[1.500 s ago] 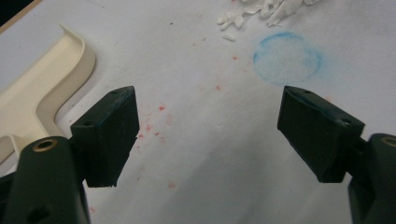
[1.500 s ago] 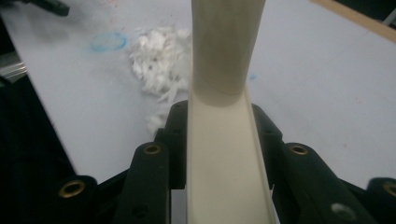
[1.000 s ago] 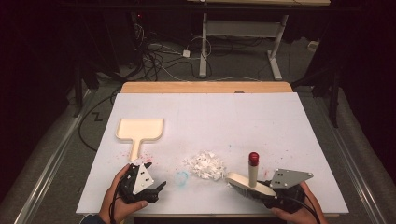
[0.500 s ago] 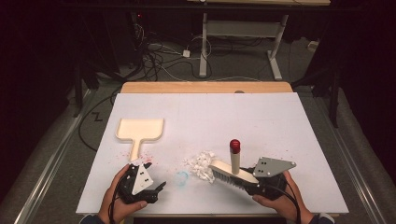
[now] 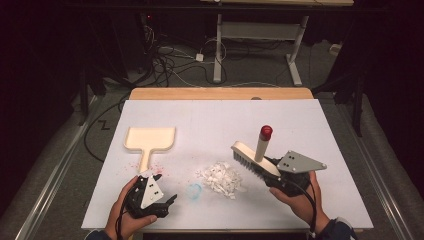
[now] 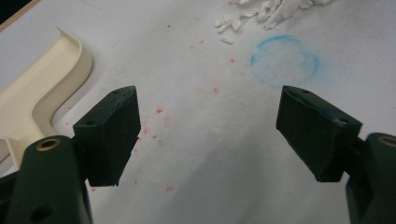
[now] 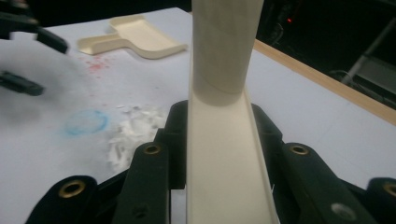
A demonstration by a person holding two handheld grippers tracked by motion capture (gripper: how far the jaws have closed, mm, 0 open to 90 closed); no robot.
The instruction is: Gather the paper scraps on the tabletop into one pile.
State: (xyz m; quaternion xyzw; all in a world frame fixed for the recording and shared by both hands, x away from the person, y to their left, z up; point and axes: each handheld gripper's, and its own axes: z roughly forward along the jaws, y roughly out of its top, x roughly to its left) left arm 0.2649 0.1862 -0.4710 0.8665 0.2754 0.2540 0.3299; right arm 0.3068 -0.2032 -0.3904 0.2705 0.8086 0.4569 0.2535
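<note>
A cream hand brush (image 5: 252, 157) with a red-tipped upright handle hangs tilted just right of a pile of white shreds (image 5: 221, 177). My right gripper (image 5: 270, 175) is shut on the brush's back (image 7: 224, 158), a black jaw pressed on each side of it. A cream dustpan (image 5: 150, 139) lies flat at the left of the white table, also visible as dustpan (image 6: 42, 88) and dustpan (image 7: 135, 35). My left gripper (image 5: 169, 201) rests near the front edge below the dustpan handle, its jaws wide open with nothing between them (image 6: 208, 126).
A faint blue circle mark (image 5: 194, 190) sits on the white table sheet (image 5: 215, 120) between the left gripper and the shreds. Red specks lie near the dustpan handle. A wooden strip (image 5: 220, 93) borders the far edge. Cables and desk legs lie on the floor beyond.
My right gripper carried the brush left up against the shred pile, then lifted it up and a little back to the right. The left gripper stayed in place, open.
</note>
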